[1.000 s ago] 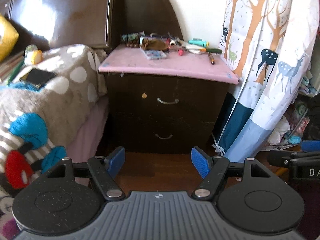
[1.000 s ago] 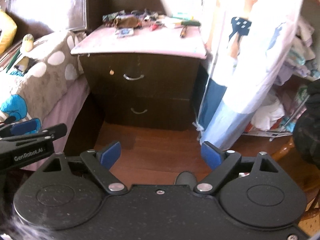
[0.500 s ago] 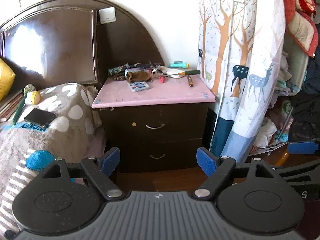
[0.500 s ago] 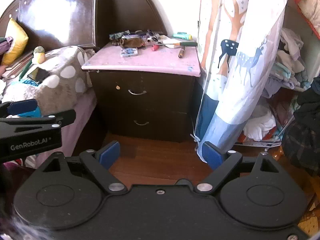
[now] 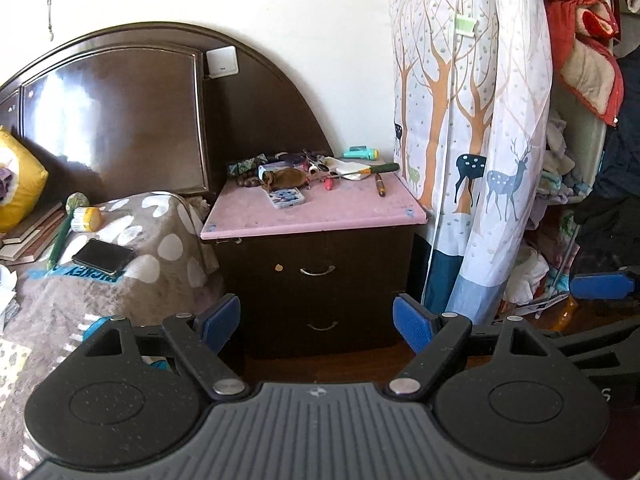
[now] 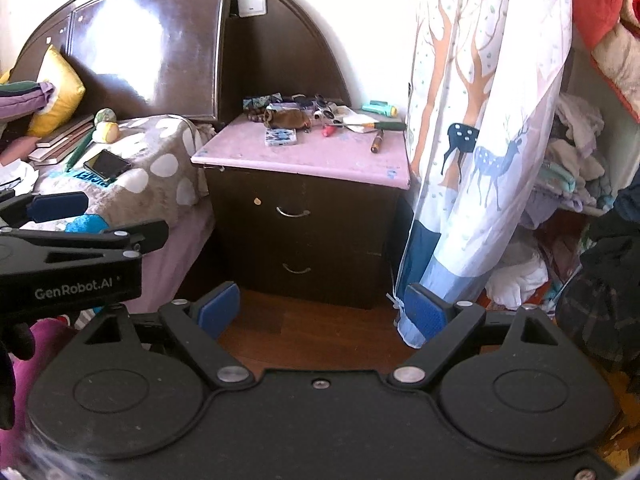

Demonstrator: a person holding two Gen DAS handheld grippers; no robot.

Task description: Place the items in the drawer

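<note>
A: Bedroom. Dark nightstand with a pink top, set between a bed with a spotted brown blanket on its left and a deer-print curtain on its right. Dark arched headboard behind.

B: Drawers?

A: Two, stacked. Upper drawer and lower drawer, both pushed in, each with a curved metal handle running left to right. Fronts face the cameras.

B: Items on top?

A: Clustered along the back edge. A green-handled tool lies crosswise, handle toward the curtain, shaft toward the pile. A brown stick-like piece lies front to back near the right edge. A flat patterned case sits nearest the front, slightly skewed, long side running left to right. Behind it a brown pouch, and a teal flashlight at the rear, lying crosswise. The rest is too small to tell.

B: Tongs?

A: Left gripper released, blue pads spread wide, nothing between them, touching nothing. Right gripper likewise spread wide and empty. Both hang in the air well short of the nightstand, aimed at its front, with bare wooden floor below them. The left one shows in the right wrist view at the left edge, beside the bed.
</note>
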